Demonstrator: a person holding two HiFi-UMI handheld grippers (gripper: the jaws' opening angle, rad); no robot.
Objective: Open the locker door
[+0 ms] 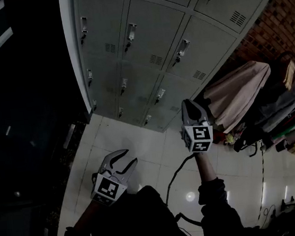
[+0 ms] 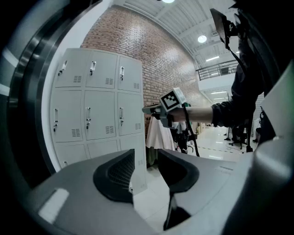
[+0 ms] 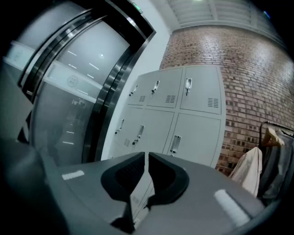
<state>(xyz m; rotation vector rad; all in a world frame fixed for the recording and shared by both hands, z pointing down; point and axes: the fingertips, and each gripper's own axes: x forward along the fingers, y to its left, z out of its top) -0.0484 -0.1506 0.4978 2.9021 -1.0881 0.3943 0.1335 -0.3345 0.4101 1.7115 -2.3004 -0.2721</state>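
Note:
A bank of grey lockers point(image 1: 159, 38) stands ahead with all its doors closed, each with a small handle such as the handle point(image 1: 182, 47). My left gripper point(image 1: 127, 157) is low and well short of the lockers, jaws open and empty. In the left gripper view the left gripper point(image 2: 146, 161) shows a clear gap, with the lockers point(image 2: 96, 101) beyond. My right gripper point(image 1: 187, 104) is raised nearer the lockers, apart from them, jaws shut on nothing. The right gripper point(image 3: 146, 160) points at the lockers point(image 3: 179, 110) and a door handle point(image 3: 175, 143).
A clothes rack with a beige garment point(image 1: 240, 92) stands right of the lockers against a brick wall point(image 1: 279, 13). Dark glass doors point(image 1: 23, 103) fill the left side. A black cable point(image 1: 175, 173) trails over the pale tiled floor point(image 1: 140, 142).

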